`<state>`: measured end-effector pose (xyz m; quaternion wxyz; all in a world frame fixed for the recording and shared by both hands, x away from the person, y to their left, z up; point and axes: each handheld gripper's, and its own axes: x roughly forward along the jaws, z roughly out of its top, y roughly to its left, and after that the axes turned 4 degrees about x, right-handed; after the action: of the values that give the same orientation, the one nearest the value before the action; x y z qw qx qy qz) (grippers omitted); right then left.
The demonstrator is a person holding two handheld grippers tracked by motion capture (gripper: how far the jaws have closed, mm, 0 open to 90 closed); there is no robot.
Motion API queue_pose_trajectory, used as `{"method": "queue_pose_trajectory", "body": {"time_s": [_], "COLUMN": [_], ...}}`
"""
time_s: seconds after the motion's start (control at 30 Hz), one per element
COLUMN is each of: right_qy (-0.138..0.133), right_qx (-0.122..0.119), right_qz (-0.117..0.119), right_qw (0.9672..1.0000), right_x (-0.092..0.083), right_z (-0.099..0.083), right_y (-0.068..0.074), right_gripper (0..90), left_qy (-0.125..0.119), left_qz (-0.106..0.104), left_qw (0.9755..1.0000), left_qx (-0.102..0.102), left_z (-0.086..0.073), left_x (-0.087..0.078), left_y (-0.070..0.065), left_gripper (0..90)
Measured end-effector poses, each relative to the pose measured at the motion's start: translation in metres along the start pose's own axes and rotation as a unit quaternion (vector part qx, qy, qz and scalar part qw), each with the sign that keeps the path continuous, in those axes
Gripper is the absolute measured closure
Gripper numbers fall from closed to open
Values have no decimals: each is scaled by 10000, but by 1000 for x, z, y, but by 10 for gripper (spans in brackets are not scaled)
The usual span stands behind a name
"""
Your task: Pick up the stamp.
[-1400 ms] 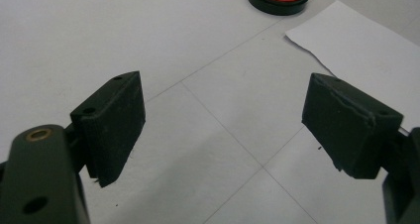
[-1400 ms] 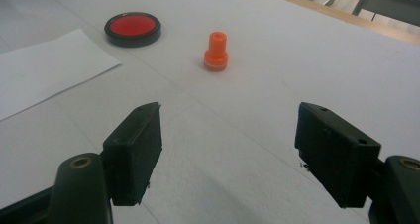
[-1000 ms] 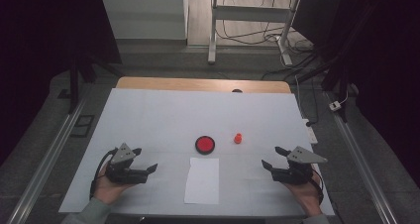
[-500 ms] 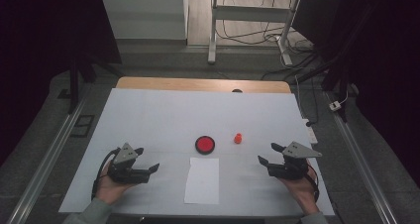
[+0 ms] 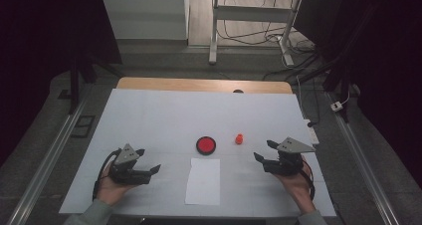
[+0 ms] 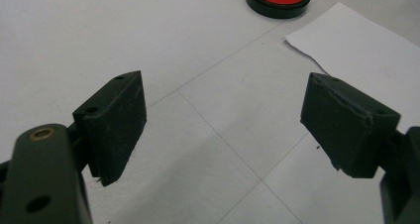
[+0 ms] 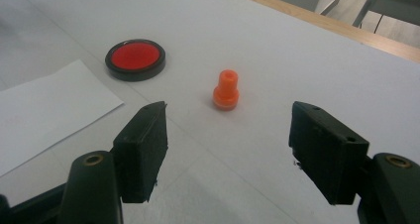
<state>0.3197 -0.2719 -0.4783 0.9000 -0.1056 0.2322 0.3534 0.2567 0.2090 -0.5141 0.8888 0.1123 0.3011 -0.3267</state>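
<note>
Right gripper (image 7: 228, 152) approaching orange stamp (image 7: 226, 90), jaws wide, just been narrowing, nothing between; left gripper (image 6: 223, 125) waiting open; pickup not yet begun.

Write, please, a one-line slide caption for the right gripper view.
Open right gripper faces a small orange stamp, beside a red ink pad and white paper.

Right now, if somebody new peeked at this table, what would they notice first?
The bright red round pad in its black case pops out mid-table, with a little orange stamp standing upright just to its right, apart from it. A white sheet of paper lies below the pad. The left gripper and right gripper sit open at either side, holding nothing.
</note>
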Motion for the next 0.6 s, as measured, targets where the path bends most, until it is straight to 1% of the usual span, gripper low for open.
{"method": "queue_pose_trajectory", "body": {"time_s": [0.1,0.13,0.17,0.27,0.33,0.37,0.6], "right_qy": [-38,-38,-57,-26,-20,48,6], "right_qx": [81,81,165,121,100,44,116], "right_qz": [39,39,96,69,58,-15,-57], "right_qw": [10000,10000,9998,9999,9999,10000,9999], "right_x": [6,6,11,18,20,23,30], "right_z": [6,6,10,19,21,25,33], "right_y": [0,0,1,1,1,1,-3], "right_gripper": [310,310,311,312,314,315,321], "left_qy": [23,38,48,67,67,62,84], "left_qz": [-25,-32,-29,-29,-47,-49,-41], "left_qw": [10000,10000,10000,10000,10000,10000,9999], "left_qx": [-17,17,27,37,30,38,53], "left_z": [-1,-1,-1,-1,-1,-1,-1], "left_x": [1,2,2,3,3,3,4], "left_y": [0,0,-1,-1,-1,-1,-1], "left_gripper": [180,180,180,180,180,180,180]}}
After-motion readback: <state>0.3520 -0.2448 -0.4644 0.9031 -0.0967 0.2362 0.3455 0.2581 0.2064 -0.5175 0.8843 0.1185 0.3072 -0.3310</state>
